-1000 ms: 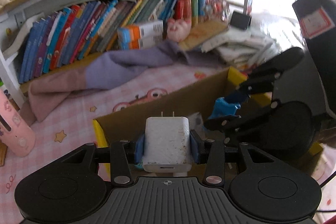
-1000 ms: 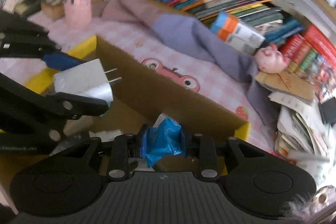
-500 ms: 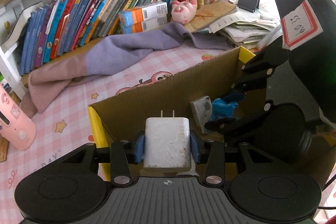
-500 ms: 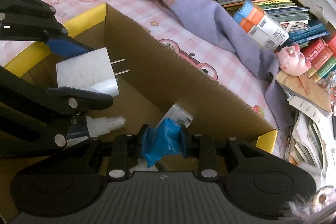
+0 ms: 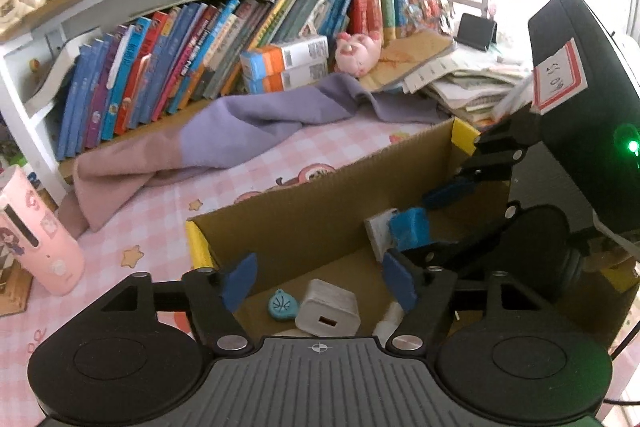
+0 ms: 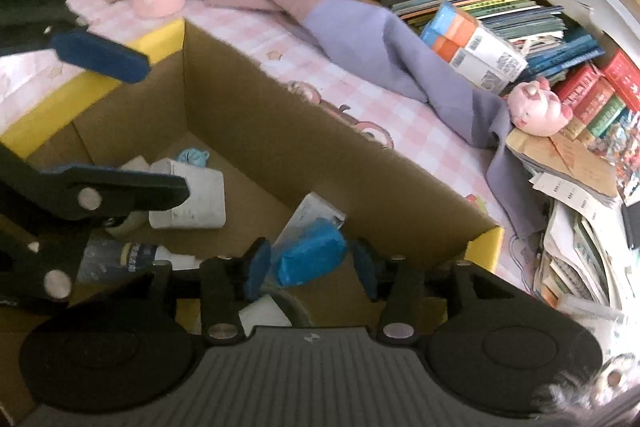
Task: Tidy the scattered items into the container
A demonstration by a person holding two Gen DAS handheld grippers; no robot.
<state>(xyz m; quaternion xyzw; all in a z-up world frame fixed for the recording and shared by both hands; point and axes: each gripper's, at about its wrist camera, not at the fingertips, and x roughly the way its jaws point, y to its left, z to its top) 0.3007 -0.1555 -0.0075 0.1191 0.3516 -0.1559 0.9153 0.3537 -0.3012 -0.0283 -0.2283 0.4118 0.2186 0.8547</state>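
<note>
Matt brown cardboard box [image 5: 320,211] (yellow-taped rim); scuffed white plastic charger [image 5: 329,311]; soft purple cloth [image 5: 256,123].

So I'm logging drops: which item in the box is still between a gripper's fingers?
The blue crumpled item, between the opening fingers of the right gripper. The white charger already lies on the cardboard box floor, below the opening left gripper.

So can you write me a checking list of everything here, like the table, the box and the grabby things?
Surface: pink checked tablecloth.
Job's things: brown cardboard box holds white plug charger, teal tag.
Clutter: purple-pink cloth, pink plush pig, pink bottle.
Grippers: left gripper jaws opening, empty; right gripper jaws opening, blue crumpled bag between them.
Cables: nothing seen.
Surroundings: shelf of books.
</note>
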